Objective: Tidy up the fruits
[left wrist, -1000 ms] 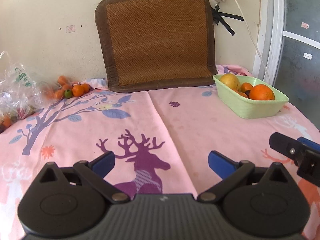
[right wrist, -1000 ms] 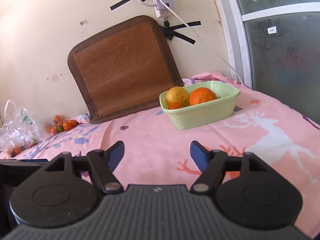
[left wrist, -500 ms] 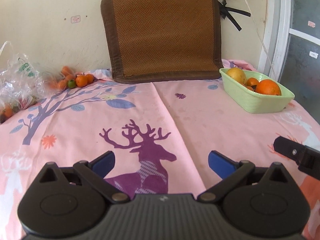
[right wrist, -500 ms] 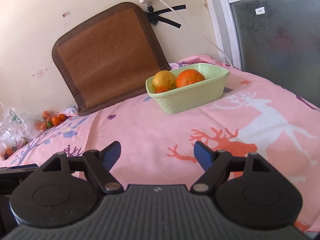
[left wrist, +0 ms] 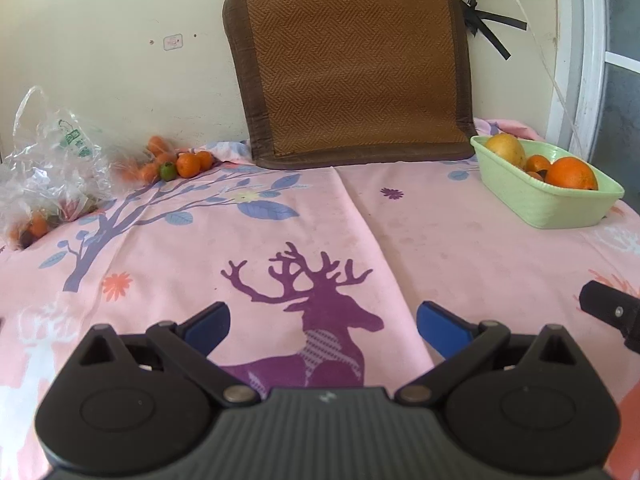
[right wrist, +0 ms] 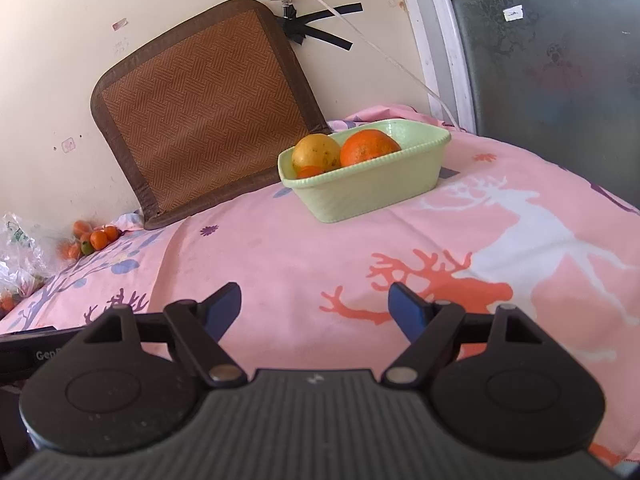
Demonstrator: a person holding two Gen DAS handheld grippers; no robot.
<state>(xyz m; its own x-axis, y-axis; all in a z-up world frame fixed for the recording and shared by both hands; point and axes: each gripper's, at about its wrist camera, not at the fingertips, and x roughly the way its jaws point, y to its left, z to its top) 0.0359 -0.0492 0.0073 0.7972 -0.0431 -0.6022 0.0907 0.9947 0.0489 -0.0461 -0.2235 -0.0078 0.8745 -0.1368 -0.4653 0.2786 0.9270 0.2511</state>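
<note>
A pale green basket (left wrist: 552,208) (right wrist: 372,196) stands at the right of the pink cloth, holding a yellow fruit (left wrist: 506,148) (right wrist: 316,152), a big orange (left wrist: 572,174) (right wrist: 368,146) and smaller ones. Several small oranges with one green fruit (left wrist: 168,170) (right wrist: 86,247) lie loose at the far left by the wall (left wrist: 188,165) (right wrist: 98,239). My left gripper (left wrist: 322,320) is open over the purple deer print, nothing between its fingers. My right gripper (right wrist: 314,306) is open and empty, well short of the basket. A black part of it shows at the right edge of the left wrist view.
A crumpled clear plastic bag (left wrist: 52,168) (right wrist: 18,256) with more fruit lies at the far left. A brown woven mat (left wrist: 352,68) (right wrist: 204,112) leans on the wall behind. A white cable (right wrist: 380,48) hangs from a power strip by the window frame.
Both views have tipped downwards, so the wall mat and basket sit higher in frame. The right gripper's jaws stand a little wider than a second ago. No fruit has moved.
</note>
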